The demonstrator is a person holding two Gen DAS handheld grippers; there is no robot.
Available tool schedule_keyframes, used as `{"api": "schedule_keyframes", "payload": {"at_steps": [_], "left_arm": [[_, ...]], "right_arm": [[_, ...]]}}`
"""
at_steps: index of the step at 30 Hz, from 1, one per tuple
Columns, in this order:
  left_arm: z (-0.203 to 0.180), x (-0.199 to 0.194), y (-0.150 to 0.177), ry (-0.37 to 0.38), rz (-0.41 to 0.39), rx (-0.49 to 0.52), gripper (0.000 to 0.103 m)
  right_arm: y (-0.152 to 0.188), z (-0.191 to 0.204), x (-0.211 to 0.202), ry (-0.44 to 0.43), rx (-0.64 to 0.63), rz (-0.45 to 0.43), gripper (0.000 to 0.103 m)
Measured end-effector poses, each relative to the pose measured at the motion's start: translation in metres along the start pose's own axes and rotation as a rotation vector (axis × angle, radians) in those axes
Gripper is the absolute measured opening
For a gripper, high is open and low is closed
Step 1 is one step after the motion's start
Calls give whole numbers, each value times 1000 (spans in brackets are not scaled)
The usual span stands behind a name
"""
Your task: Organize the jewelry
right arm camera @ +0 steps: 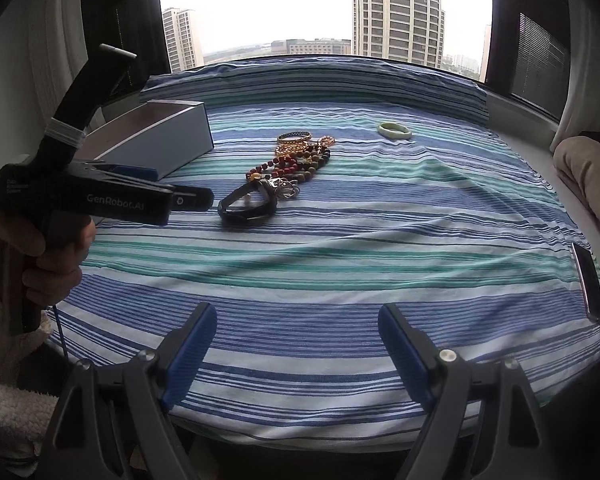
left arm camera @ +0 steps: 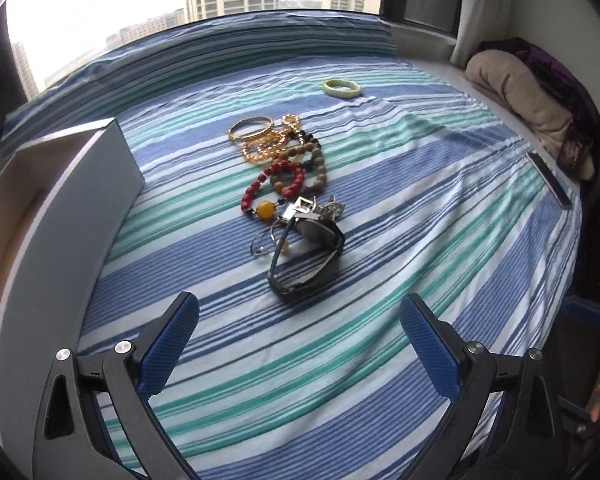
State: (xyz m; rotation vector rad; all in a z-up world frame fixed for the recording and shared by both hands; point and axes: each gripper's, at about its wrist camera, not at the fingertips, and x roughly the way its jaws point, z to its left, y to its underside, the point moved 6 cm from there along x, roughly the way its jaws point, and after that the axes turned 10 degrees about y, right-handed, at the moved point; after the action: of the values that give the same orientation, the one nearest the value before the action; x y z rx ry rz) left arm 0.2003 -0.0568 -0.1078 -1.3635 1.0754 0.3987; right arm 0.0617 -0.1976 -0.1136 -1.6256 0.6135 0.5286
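A pile of jewelry lies on the striped bedsheet (left arm camera: 380,208): a gold bangle (left arm camera: 251,127), gold chain (left arm camera: 266,148), tan bead bracelet (left arm camera: 318,168), red bead bracelet (left arm camera: 278,184), silver pieces (left arm camera: 320,208) and a black watch (left arm camera: 306,256). A green jade bangle (left arm camera: 341,87) lies apart, farther back. An open white box (left arm camera: 60,200) stands at the left. My left gripper (left arm camera: 300,340) is open and empty, just short of the watch. My right gripper (right arm camera: 296,344) is open and empty, nearer the bed's front edge. The pile (right arm camera: 296,160), jade bangle (right arm camera: 395,130), box (right arm camera: 160,136) and left gripper (right arm camera: 196,200) also show in the right wrist view.
A dark phone (left arm camera: 550,180) lies on the sheet at the right edge, also in the right wrist view (right arm camera: 590,284). A beige and purple blanket (left arm camera: 532,100) is piled at the far right. A window with high-rise buildings is behind the bed.
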Motion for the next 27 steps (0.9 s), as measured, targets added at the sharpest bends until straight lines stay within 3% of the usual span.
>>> {"api": "schedule_keyframes", "payload": {"at_steps": [7,12,13,14,15,17,20,24,27], "left_arm": [[30,51,-14,-42,73,-31,77],[37,86,-7,-24,160,-69,48],[37,87,-8,-28,146,-63,48],[35,86,-8,-27,142,-55,36],[33,86,-7,-12,145,-56,9],[30,81,-6,24,137,-80,4],[30,64,-2,21,95,-106,4],[36,33,9,89,58,-222,4],[44,6,24,74,37,-261,4]], "right_arm": [[5,-10,3,5,25,15,85],[4,-14,4,8,31,16,85],[4,-14,4,8,29,16,85],[5,-13,4,8,28,17,85],[6,-13,4,8,29,19,85],[6,-15,7,11,34,26,85],[6,-16,9,15,42,34,85],[6,-15,10,14,38,34,85],[7,-12,12,8,33,38,85]]}}
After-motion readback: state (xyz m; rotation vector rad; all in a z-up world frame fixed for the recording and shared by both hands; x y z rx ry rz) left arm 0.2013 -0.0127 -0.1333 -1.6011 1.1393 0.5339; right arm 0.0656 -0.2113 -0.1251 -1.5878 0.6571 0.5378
